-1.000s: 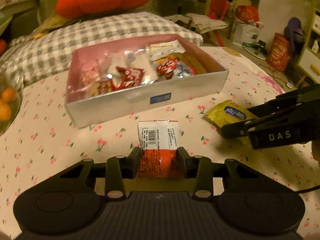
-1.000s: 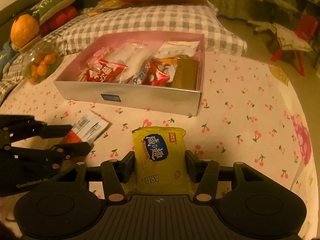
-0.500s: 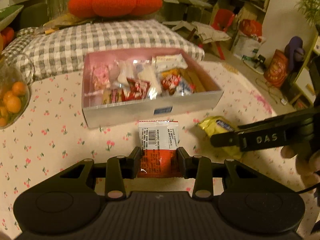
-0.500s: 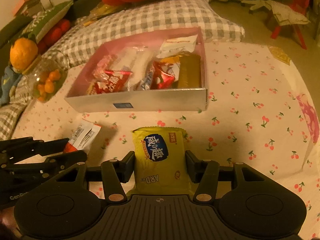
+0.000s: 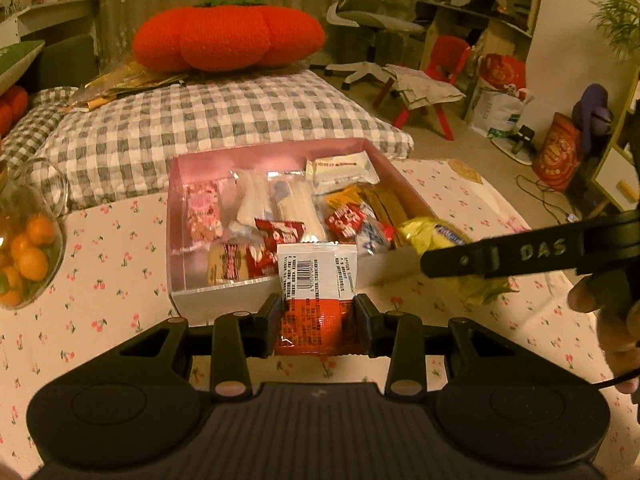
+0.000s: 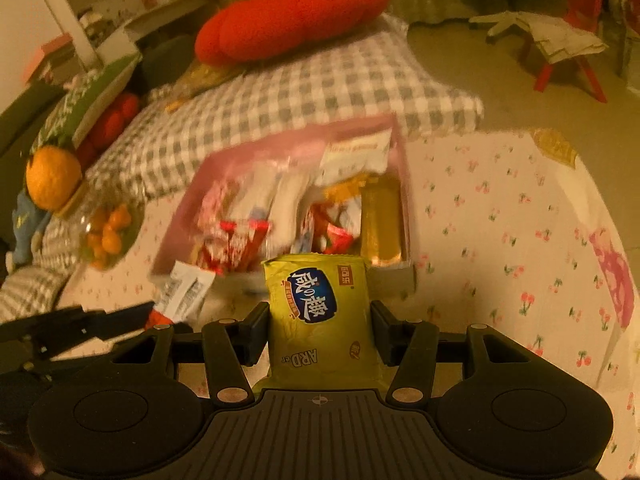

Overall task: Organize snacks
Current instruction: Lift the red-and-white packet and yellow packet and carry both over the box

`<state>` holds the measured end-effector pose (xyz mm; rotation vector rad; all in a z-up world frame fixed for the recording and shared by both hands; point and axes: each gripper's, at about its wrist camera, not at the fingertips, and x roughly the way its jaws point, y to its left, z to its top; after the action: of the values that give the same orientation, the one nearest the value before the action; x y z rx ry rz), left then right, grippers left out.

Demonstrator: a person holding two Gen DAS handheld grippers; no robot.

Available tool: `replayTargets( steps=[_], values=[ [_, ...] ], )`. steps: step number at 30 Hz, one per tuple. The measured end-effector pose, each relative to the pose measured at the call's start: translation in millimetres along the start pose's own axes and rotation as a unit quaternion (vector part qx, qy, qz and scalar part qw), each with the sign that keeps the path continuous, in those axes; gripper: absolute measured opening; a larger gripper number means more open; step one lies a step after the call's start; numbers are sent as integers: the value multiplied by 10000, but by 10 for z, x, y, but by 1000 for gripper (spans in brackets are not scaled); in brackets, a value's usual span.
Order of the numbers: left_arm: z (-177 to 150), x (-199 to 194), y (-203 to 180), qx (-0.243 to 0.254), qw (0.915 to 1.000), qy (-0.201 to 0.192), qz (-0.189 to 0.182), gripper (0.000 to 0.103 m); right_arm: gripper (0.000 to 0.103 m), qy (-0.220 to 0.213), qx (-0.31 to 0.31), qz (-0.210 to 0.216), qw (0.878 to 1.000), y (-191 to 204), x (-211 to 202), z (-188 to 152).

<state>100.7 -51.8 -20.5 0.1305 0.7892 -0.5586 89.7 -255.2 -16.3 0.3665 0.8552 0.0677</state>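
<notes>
My left gripper is shut on a red and white snack packet, held above the near wall of the pink snack box. My right gripper is shut on a yellow biscuit packet, held above the box's near right corner. The yellow packet also shows in the left wrist view, and the red and white packet in the right wrist view. The box holds several wrapped snacks. The right wrist view is blurred.
A glass jar of small oranges stands left of the box on the cherry-print cloth. A checked cushion and a red pumpkin pillow lie behind. The cloth's edge drops off at the right.
Both grippers have risen from the cloth and moved forward toward the box, each still holding its packet. The packets now hang over the box's near edge.
</notes>
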Motion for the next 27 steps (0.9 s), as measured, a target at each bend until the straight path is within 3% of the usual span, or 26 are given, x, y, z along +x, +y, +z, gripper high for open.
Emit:
replayTargets(
  steps=[7, 17, 27],
  values=[
    [159, 151, 15, 21, 9997, -10, 234, 35, 52, -312, 40, -87, 9995, -50, 72, 204],
    [440, 418, 160, -360, 9972, -95, 651, 36, 52, -564, 50, -70, 9984, -104, 326, 436],
    [542, 672, 131, -37, 9949, -65, 1004, 36, 52, -720, 27, 28, 9974, -107, 486, 510]
  ],
)
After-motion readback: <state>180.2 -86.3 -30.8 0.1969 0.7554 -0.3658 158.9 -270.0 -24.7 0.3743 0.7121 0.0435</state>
